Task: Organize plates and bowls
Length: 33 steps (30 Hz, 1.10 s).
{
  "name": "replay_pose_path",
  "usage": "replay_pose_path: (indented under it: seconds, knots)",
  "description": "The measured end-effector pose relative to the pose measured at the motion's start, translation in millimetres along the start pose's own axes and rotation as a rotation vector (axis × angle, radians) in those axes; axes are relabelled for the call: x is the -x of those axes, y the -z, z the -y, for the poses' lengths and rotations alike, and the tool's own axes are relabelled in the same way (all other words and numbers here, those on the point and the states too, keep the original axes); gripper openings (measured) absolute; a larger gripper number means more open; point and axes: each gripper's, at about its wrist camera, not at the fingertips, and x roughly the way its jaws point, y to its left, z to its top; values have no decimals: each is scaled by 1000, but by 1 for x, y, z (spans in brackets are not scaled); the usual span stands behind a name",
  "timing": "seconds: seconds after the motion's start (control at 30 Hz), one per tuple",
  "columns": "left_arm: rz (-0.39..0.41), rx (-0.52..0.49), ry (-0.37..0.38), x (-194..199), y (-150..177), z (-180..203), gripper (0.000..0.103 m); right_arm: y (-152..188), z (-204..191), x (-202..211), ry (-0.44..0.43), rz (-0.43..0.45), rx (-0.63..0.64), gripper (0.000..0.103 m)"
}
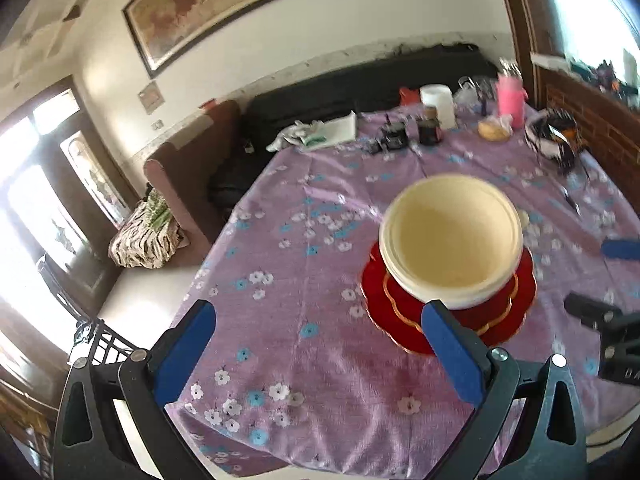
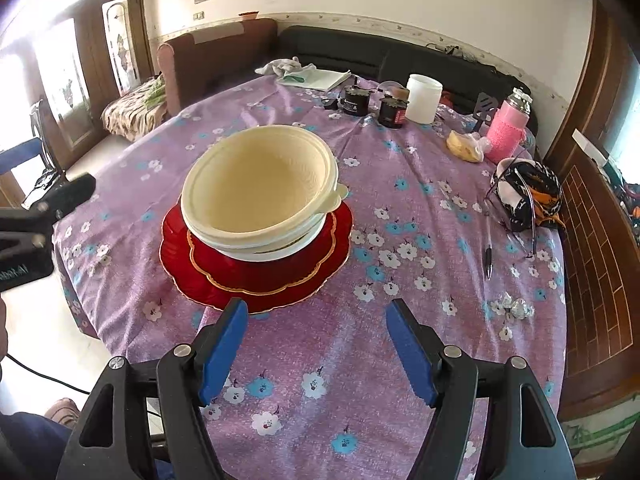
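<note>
Cream plastic bowls (image 2: 260, 196) sit stacked on red scalloped plates (image 2: 256, 276) at twelve o'clock; both tools (image 2: 316, 312) gape empty, stacking apparently done, withdrawal next.

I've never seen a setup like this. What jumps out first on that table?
A cream bowl, nested on others, sits on red plates in the middle of the purple flowered cloth. Both blue-fingered tools, left and right, are open and empty, just short of the stack. At the table's far side stand a pink bottle and a white jar.
</note>
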Motion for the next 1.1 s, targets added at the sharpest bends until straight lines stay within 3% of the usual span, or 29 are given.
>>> replay_pose_path:
  seconds: [0.43,1.1]
  knots:
    - [-102,-11,41,-18,15,8,103,-4,-11,-9,-8,-18,54,77]
    - [-122,7,43,-26,19,5,103,-2,-13,-16,-21,-42,62,77]
